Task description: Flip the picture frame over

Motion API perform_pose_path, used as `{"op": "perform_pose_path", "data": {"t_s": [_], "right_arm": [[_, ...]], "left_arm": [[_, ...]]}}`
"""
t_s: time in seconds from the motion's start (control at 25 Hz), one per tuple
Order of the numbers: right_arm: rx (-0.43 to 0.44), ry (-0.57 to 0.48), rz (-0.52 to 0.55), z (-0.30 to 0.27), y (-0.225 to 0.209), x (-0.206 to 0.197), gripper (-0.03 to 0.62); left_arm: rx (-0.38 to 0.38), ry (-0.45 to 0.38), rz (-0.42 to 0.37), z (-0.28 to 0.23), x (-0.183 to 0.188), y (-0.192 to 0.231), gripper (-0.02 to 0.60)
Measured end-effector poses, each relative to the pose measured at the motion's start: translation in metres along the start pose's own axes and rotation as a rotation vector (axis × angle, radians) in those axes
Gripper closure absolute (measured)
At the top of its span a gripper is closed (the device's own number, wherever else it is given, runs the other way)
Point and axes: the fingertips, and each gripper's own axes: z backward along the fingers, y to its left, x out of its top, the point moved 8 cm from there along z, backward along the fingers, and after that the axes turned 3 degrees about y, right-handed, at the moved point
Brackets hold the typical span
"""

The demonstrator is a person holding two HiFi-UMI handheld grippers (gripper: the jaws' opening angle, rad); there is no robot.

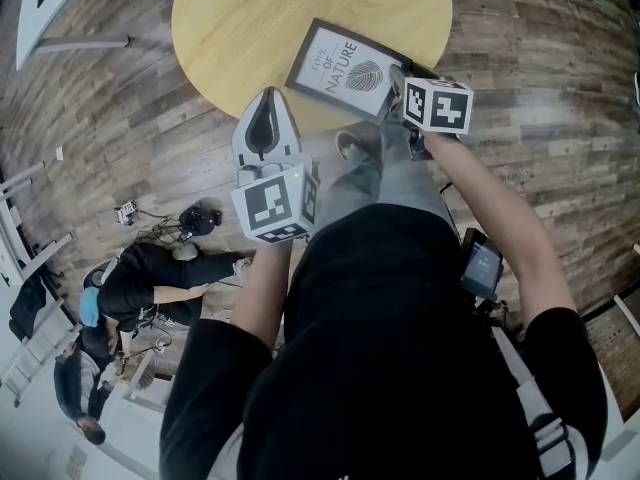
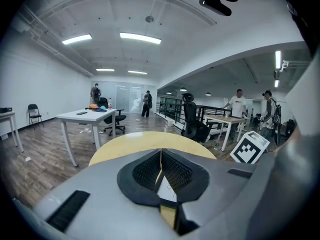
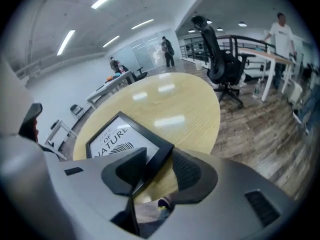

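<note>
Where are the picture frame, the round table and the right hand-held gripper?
picture frame (image 1: 345, 68), head view, on its white print.
round table (image 1: 250, 18), head view, on bare wood top.
right hand-held gripper (image 3: 160, 168), right gripper view, midway between its fingertips.

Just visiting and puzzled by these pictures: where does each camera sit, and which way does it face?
Head view: on the person's head, looking steeply down at the table and picture frame; torso, arms, left gripper, right gripper show.
Left gripper view: on that gripper, looking across the table into the room; its closed jaws show.
Right gripper view: on that gripper, tilted down at the frame's corner between its parted jaws.
All three share the table.
</note>
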Motion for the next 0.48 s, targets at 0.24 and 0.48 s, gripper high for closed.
{"op": "perform_pose_path", "data": {"t_s": [0.24, 0.48], "right_arm": [[-0.058, -0.031, 0.299, -0.008, 0.015, 0.0, 0.428], [-0.146, -0.109, 0.787, 0.004, 0.046, 0.014, 0.427]], "left_arm": [[-0.007, -0.001, -0.003, 0.002, -0.002, -0.004, 0.558], [-0.013, -0.012, -0.015, 0.006, 0.004, -0.01, 0.558]]}}
